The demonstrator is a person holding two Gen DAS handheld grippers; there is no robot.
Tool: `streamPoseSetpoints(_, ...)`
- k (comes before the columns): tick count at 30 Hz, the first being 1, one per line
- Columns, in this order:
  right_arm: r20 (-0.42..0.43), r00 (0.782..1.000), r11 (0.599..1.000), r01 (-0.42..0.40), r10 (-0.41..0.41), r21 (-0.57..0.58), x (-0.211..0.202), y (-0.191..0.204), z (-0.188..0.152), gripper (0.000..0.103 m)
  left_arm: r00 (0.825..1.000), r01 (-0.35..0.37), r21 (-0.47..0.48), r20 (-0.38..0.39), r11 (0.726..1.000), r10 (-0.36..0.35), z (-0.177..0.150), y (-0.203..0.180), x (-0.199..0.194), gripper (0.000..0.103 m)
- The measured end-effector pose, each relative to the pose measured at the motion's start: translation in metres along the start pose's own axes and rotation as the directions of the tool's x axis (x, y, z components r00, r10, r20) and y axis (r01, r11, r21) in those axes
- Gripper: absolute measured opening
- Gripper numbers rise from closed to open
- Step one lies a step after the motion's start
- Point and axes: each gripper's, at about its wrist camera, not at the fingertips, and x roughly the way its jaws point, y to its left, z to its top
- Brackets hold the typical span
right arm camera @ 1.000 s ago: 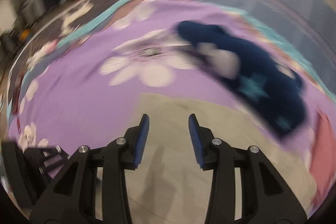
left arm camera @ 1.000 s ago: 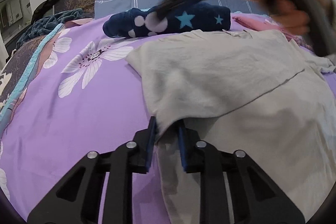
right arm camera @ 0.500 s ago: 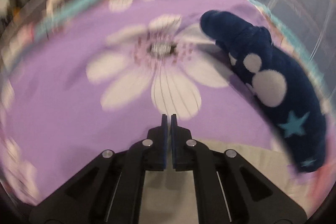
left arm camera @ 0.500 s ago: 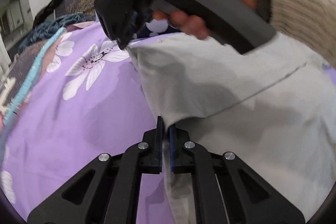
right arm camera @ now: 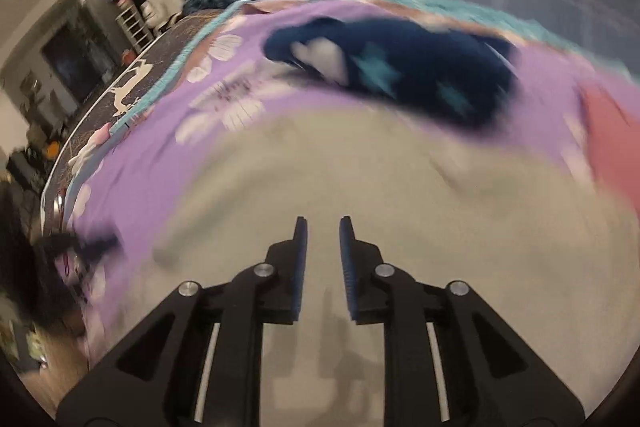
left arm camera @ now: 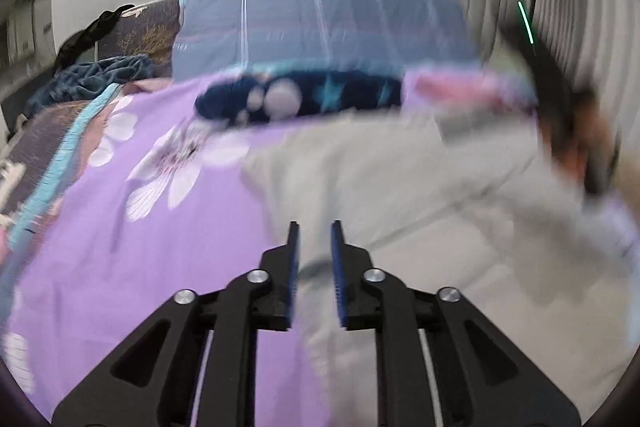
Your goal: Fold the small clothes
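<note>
The cloth (left arm camera: pixel 420 195) lies spread on the purple bedspread (left arm camera: pixel 120 247), a pale grey piece already doubled once, just in front of the dark blue roll (left arm camera: pixel 300 97). It looks thin, soft and very light, so I think it will sag and wrinkle at any pull and will not keep an edge alone. The left gripper (left arm camera: pixel 314 239) hangs over its near left edge, jaws a little apart and opening, nothing between them. The right gripper (right arm camera: pixel 323 235) is above the cloth's middle, also opening and empty. Best to pinch it at two corners, I judge.
</note>
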Motion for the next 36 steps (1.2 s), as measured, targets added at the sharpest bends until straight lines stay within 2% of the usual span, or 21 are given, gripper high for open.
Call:
streamPoseSetpoints(1,-0.002,1.0,0.998,0.012,-0.012,0.062,-0.012,-0.021,-0.025,0.019,0.999,0.031,-0.018,0.021,0.999,-0.031,0.009,-0.003,-0.002,0.022)
streamPoseSetpoints(4,-0.079,0.992,0.967,0.115,-0.099,0.228,-0.011,-0.069,-0.07,0.022,1.0,-0.002,0.042,-0.005,0.999,0.002,0.028,-0.026,0.028,0.034)
streamPoseSetpoints(5,-0.075,0.994,0.952,0.098,-0.08,0.289,-0.008,-0.084,-0.08,0.008,0.998,-0.025,0.061,-0.049,0.998,0.028,0.03,-0.033,0.05,0.037)
streamPoseSetpoints(6,-0.039,0.998,0.941,0.064,-0.054,0.332,-0.009,-0.093,-0.087,0.0,0.992,-0.055,0.079,-0.111,0.995,0.064,0.029,-0.038,0.076,0.037)
streamPoseSetpoints(8,0.0,1.0,0.904,-0.012,0.013,0.427,-0.012,-0.109,-0.096,0.0,0.953,-0.135,0.098,-0.259,0.986,0.156,0.016,-0.036,0.127,0.037)
streamPoseSetpoints(9,0.007,0.999,0.879,-0.034,0.035,0.475,-0.017,-0.113,-0.099,0.0,0.94,-0.153,0.102,-0.291,0.983,0.176,0.006,-0.033,0.145,0.041)
streamPoseSetpoints(10,0.019,0.999,0.869,-0.047,0.043,0.493,-0.023,-0.115,-0.102,0.003,0.95,-0.151,0.095,-0.261,0.984,0.171,0.005,-0.033,0.142,0.042)
streamPoseSetpoints(14,0.1,0.994,0.863,-0.012,-0.044,0.505,-0.068,-0.131,-0.117,0.035,0.95,-0.13,0.018,-0.286,0.991,0.129,0.006,-0.021,0.133,0.047)
streamPoseSetpoints(16,0.096,0.994,0.838,-0.005,-0.057,0.546,-0.079,-0.149,-0.125,0.035,0.949,-0.137,0.03,-0.284,0.99,0.14,0.006,-0.023,0.131,0.047)
streamPoseSetpoints(18,0.096,0.994,0.812,-0.011,-0.055,0.583,-0.078,-0.16,-0.128,0.036,0.945,-0.15,-0.012,-0.295,0.989,0.14,0.011,-0.022,0.129,0.048)
streamPoseSetpoints(20,0.1,0.995,0.814,-0.074,0.02,0.576,-0.066,-0.164,-0.122,0.048,0.948,-0.148,-0.054,-0.291,0.987,0.127,0.016,-0.023,0.127,0.048)
streamPoseSetpoints(21,0.099,0.995,0.821,-0.081,0.03,0.565,-0.061,-0.164,-0.115,0.049,0.949,-0.153,-0.066,-0.29,0.986,0.127,0.018,-0.025,0.127,0.05)
streamPoseSetpoints(22,0.09,0.996,0.832,-0.048,-0.002,0.553,-0.054,-0.16,-0.106,0.044,0.945,-0.174,-0.063,-0.291,0.983,0.148,0.022,-0.028,0.125,0.052)
streamPoseSetpoints(23,0.081,0.996,0.844,-0.006,-0.044,0.536,-0.05,-0.156,-0.099,0.016,0.943,-0.187,-0.056,-0.289,0.981,0.163,0.025,-0.03,0.124,0.054)
streamPoseSetpoints(24,0.074,0.995,0.852,0.019,-0.068,0.523,-0.052,-0.157,-0.096,0.002,0.944,-0.198,-0.044,-0.278,0.979,0.178,0.03,-0.033,0.119,0.055)
streamPoseSetpoints(26,0.105,0.99,0.838,0.019,-0.091,0.545,-0.062,-0.152,-0.094,0.002,0.95,-0.196,-0.031,-0.254,0.98,0.182,0.037,-0.038,0.109,0.056)
streamPoseSetpoints(30,0.138,0.982,0.849,0.039,-0.131,0.528,-0.09,-0.149,-0.104,0.002,0.967,-0.16,-0.032,-0.207,0.987,0.15,0.047,-0.048,0.1,0.062)
streamPoseSetpoints(31,0.101,0.983,0.846,0.08,-0.156,0.527,-0.089,-0.151,-0.108,0.002,0.962,-0.164,-0.023,-0.225,0.986,0.155,0.046,-0.052,0.107,0.062)
streamPoseSetpoints(33,0.04,0.981,0.846,0.145,-0.192,0.512,-0.08,-0.157,-0.112,0.009,0.928,-0.208,0.03,-0.311,0.978,0.207,0.036,-0.061,0.133,0.062)
streamPoseSetpoints(35,0.056,0.985,0.842,0.112,-0.166,0.528,-0.084,-0.161,-0.124,0.011,0.898,-0.234,0.102,-0.358,0.967,0.255,0.021,-0.068,0.151,0.062)
streamPoseSetpoints(36,0.084,0.986,0.845,0.078,-0.143,0.529,-0.092,-0.16,-0.13,0.025,0.908,-0.249,0.122,-0.314,0.961,0.276,0.015,-0.072,0.152,0.062)
